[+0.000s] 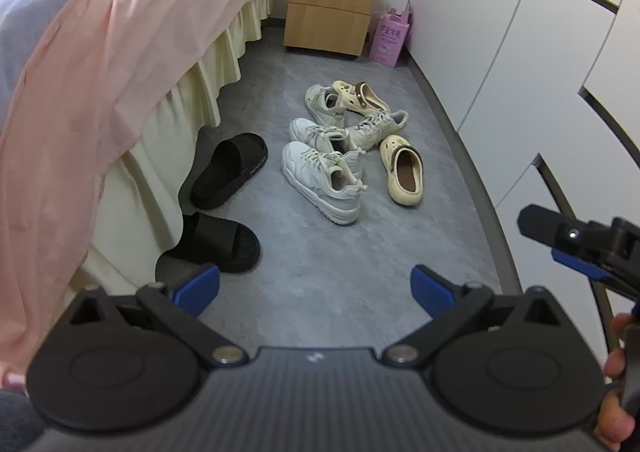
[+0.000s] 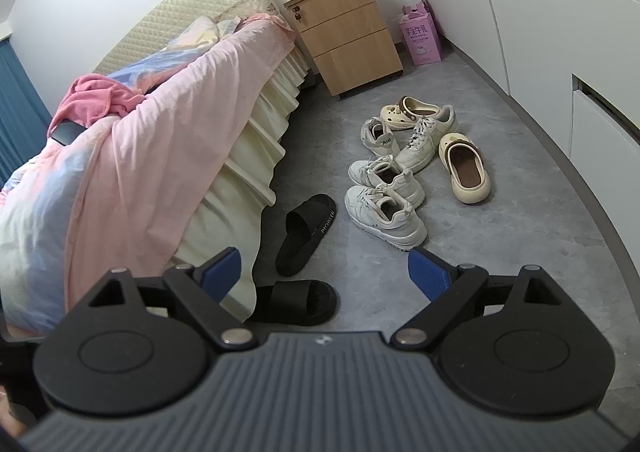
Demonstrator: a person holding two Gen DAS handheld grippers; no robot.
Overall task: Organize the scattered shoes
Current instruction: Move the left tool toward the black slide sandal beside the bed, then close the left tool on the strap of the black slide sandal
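The shoes lie scattered on a mottled grey floor (image 2: pixel 500 252) between a bed and white cabinet doors. Two matte black slides (image 2: pixel 306 234) with broad, smooth straps sit by the bed's pleated cream skirt (image 2: pixel 256 140), one partly tucked under it. Near them, two chunky white lace-up sneakers (image 2: pixel 384 212) rest side by side, thick-soled and scuffed. Behind these, two flatter white sneakers (image 2: pixel 424 142) overlap, and a cream moulded clog (image 2: pixel 408 112) with a brown strap lies against them. Its mate (image 2: pixel 464 168) lies apart, brown insole showing. A crumpled pink sheet (image 1: pixel 132 32) drapes the bed; a wood-grain drawer cabinet (image 1: pixel 332 0) and pink carton (image 1: pixel 390 38) stand beyond.

The left gripper (image 1: pixel 316 284) and right gripper (image 2: pixel 325 270) hover above the floor, ribbed blue pads spread wide, holding and touching nothing.
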